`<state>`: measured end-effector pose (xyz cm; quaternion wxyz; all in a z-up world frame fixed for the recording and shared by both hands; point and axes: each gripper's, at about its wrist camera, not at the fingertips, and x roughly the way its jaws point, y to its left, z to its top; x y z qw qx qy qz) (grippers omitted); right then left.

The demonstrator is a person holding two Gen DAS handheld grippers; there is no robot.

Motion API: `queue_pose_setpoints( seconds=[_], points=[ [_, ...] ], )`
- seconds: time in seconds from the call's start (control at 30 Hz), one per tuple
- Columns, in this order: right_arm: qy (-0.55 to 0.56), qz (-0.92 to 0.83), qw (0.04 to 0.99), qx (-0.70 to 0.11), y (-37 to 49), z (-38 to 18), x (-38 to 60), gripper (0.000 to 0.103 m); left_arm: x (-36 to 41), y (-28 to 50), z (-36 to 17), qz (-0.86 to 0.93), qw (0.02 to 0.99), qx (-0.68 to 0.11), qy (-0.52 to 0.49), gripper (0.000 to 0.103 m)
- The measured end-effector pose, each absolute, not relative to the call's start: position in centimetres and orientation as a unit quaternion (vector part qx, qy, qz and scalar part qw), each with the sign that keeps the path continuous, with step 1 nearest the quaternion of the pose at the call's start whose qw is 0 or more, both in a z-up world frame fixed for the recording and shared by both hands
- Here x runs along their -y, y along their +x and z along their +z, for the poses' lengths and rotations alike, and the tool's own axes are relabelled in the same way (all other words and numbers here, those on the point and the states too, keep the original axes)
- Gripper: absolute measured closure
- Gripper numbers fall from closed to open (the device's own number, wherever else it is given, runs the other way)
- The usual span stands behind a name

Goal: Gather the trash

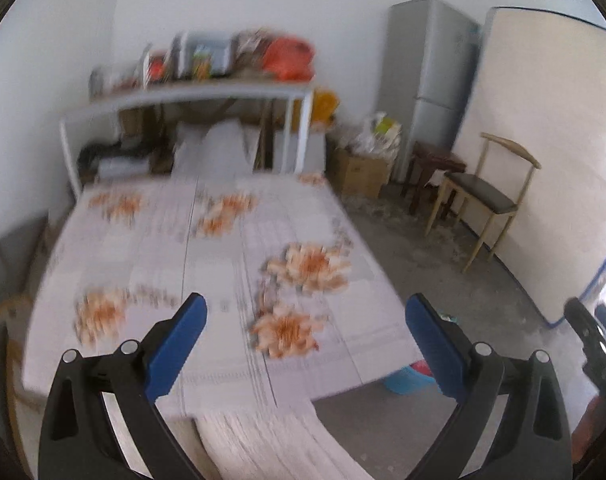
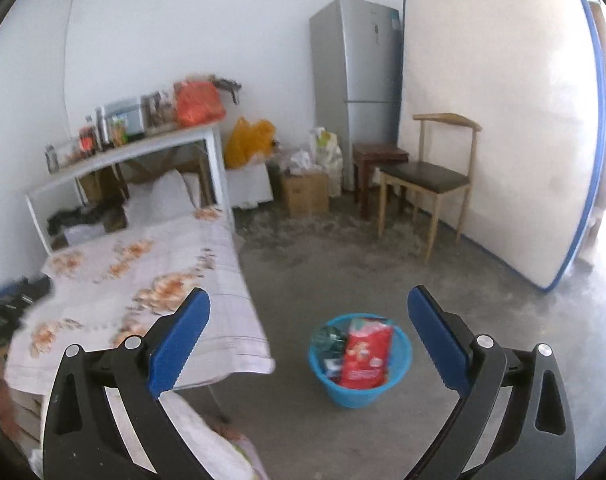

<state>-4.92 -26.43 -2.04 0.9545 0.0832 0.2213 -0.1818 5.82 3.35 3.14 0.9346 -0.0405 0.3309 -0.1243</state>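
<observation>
Left claw [image 1: 305, 320] spread wide, nothing between the jaws, over the floral bedsheet [image 1: 223, 248]. Right claw [image 2: 309, 316] also spread and empty, above the concrete floor [image 2: 483, 300]. Blue trash basket [image 2: 399, 364] stands on the floor just beside the bed's corner, holding a red snack bag [image 2: 367, 354] and other wrappers.

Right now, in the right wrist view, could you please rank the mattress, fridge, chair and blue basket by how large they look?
1. mattress, leaning against the wall
2. fridge
3. chair
4. blue basket

The basket sits nearer the camera, so its rank against the chair is unsure.
</observation>
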Motion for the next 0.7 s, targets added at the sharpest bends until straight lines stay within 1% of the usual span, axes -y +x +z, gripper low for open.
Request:
queue_pose_setpoints(
  seconds=[0.13, 0.27, 0.4, 0.7],
  points=[
    [0.063, -0.2, 0.937, -0.278, -3.0, -4.4, 25.1, 0.008, -3.6, 5.9, 0.3, -0.09, 0.921, -0.374, -0.055, 0.006],
    [0.041, -0.197, 0.923, -0.327, -1.8, -6.7, 23.5, 0.008, -3.3, 5.7, -2.1, -0.077, 0.908, -0.41, -0.044, 0.006],
    [0.033, -0.196, 0.919, -0.342, -1.2, -7.6, 22.9, 0.008, -3.2, 6.0, -3.3, -0.074, 0.899, -0.429, -0.038, 0.006],
    [0.034, -0.199, 0.913, -0.353, -0.5, -7.9, 23.7, 0.008, -3.1, 6.8, -3.7, -0.046, 0.901, -0.431, -0.02, 0.006]
  ],
)
